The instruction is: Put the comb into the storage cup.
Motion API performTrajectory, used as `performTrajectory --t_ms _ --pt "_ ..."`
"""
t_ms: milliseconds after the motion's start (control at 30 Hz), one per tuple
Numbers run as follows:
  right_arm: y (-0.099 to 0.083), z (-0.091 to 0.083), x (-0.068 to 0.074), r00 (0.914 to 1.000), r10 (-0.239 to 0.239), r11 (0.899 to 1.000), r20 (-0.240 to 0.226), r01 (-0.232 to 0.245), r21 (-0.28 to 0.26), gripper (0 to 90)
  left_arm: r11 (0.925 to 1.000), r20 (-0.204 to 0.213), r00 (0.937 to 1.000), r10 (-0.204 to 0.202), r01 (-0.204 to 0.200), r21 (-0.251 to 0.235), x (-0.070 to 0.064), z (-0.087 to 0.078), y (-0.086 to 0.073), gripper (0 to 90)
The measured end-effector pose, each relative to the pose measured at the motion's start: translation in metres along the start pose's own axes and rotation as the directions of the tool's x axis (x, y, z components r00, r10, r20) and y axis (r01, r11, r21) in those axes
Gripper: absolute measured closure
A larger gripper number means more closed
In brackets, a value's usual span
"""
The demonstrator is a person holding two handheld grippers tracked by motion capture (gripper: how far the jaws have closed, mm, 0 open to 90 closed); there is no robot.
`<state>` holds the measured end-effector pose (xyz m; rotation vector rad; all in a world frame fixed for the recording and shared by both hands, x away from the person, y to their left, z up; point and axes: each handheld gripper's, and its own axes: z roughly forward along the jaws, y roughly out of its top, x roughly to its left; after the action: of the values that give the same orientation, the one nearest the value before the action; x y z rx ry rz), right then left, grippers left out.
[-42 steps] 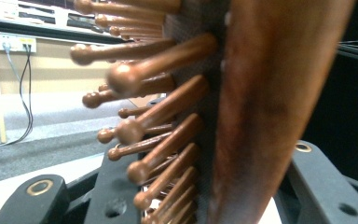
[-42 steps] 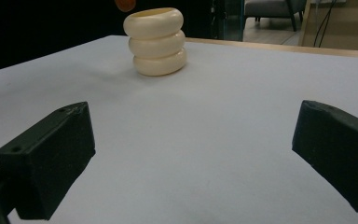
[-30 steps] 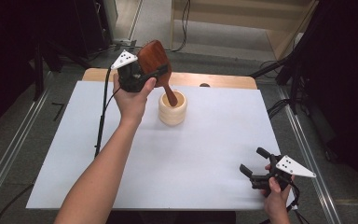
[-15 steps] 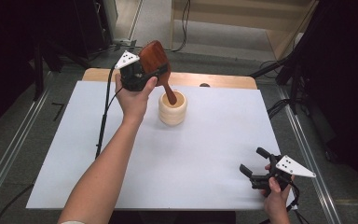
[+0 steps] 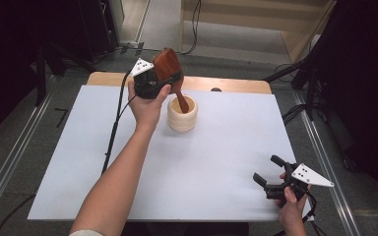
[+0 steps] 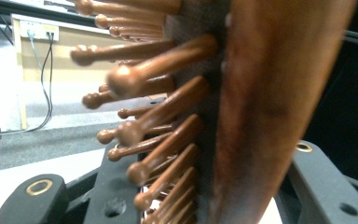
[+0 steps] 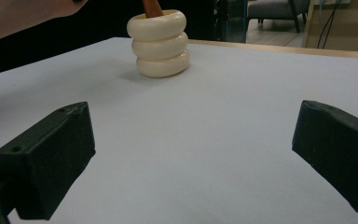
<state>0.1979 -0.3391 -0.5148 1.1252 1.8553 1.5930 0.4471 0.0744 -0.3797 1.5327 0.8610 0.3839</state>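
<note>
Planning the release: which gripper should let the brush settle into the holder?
Left. The left gripper grips the brush, its handle already in the holder. The right gripper sits far off, open.

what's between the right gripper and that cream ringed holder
Nothing: in the right gripper view, bare white table runs from the open right gripper to the cream holder. The high view shows the same.

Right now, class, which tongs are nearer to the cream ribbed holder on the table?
Left. The left tongs grip the wooden hairbrush just above and behind the cream holder, its handle inside. The right tongs are open, far off at the table's near right corner.
</note>
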Motion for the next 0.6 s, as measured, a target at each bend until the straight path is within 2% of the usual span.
performTrajectory --t_ms 200,600 --pt "0.0 0.0 0.0 1.0 0.0 1.0 -0.002 0.0 0.001 0.0 0.9998 -0.002 0.9998 -0.02 0.02 0.001 0.002 0.003 -0.01 58.2" --pt "0.0 0.001 0.0 1.0 -0.007 1.0 -0.004 0.007 0.001 0.0 0.9993 -0.019 0.9995 -0.025 0.026 0.026 0.003 0.009 -0.025 58.0"
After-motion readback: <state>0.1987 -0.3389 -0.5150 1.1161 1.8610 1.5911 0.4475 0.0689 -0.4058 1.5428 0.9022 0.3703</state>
